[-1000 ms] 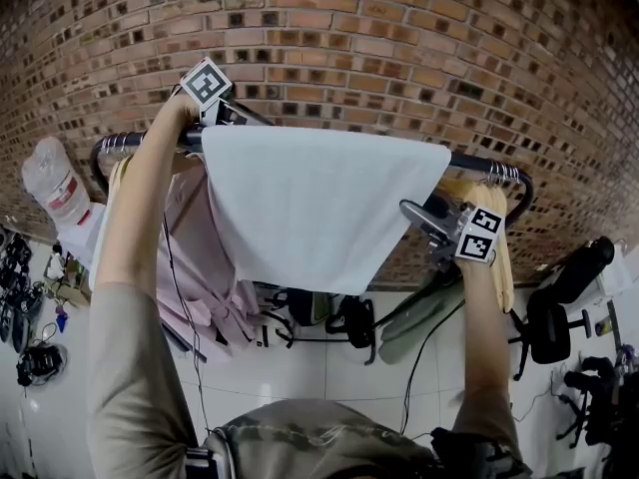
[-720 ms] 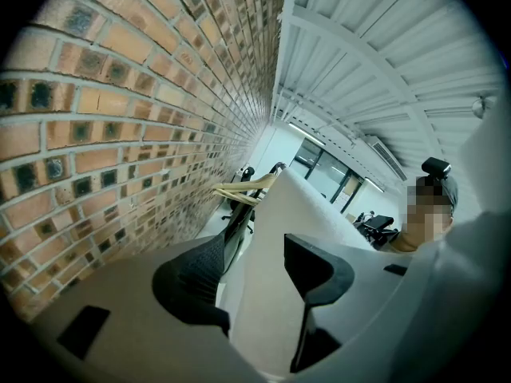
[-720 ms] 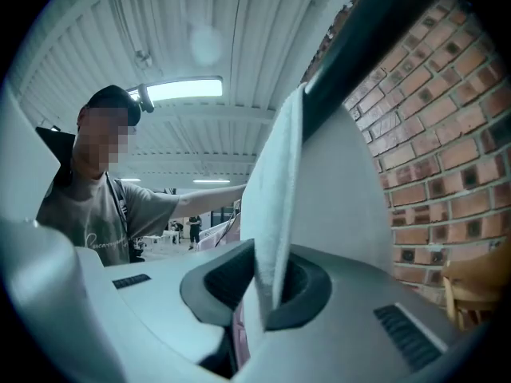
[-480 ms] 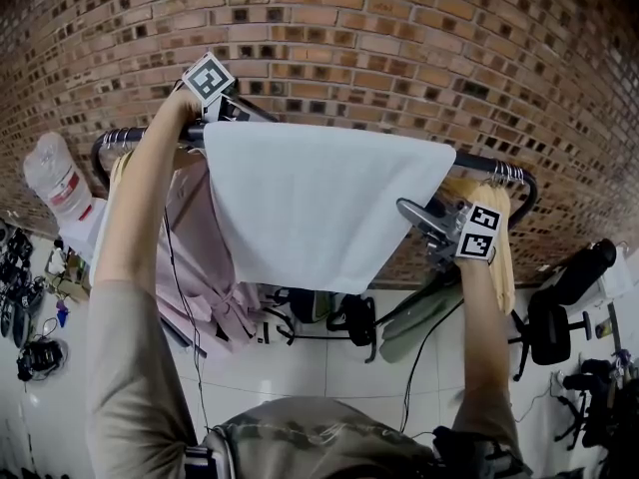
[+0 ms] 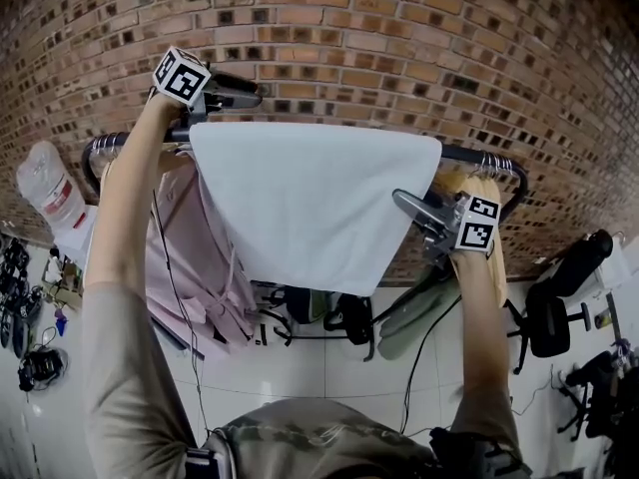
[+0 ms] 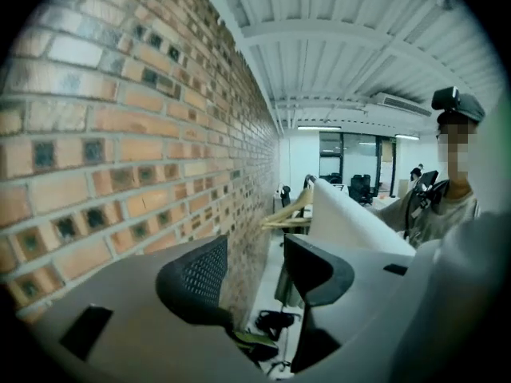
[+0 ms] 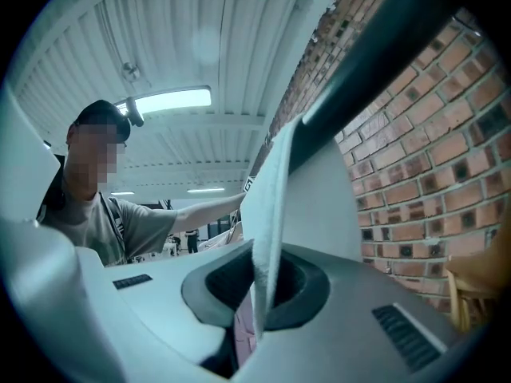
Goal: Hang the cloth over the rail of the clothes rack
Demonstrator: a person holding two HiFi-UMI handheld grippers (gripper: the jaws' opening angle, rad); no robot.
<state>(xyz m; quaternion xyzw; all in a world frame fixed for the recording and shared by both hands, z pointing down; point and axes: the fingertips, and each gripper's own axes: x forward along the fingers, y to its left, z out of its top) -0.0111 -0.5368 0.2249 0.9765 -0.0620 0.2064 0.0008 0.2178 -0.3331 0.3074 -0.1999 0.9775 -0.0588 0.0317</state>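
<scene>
While the white cloth hangs draped over the black rail of the clothes rack, it lies smooth and flat, with its lower edge slanting down to a corner. Your right gripper is clamped on the cloth's right-hand edge just below the rail, and the fabric is pinched between its pads. Your left gripper sits above the rail by the cloth's upper left corner, its jaws well apart with nothing between them. A pink garment hangs just left of the cloth, in front of a brick wall.
</scene>
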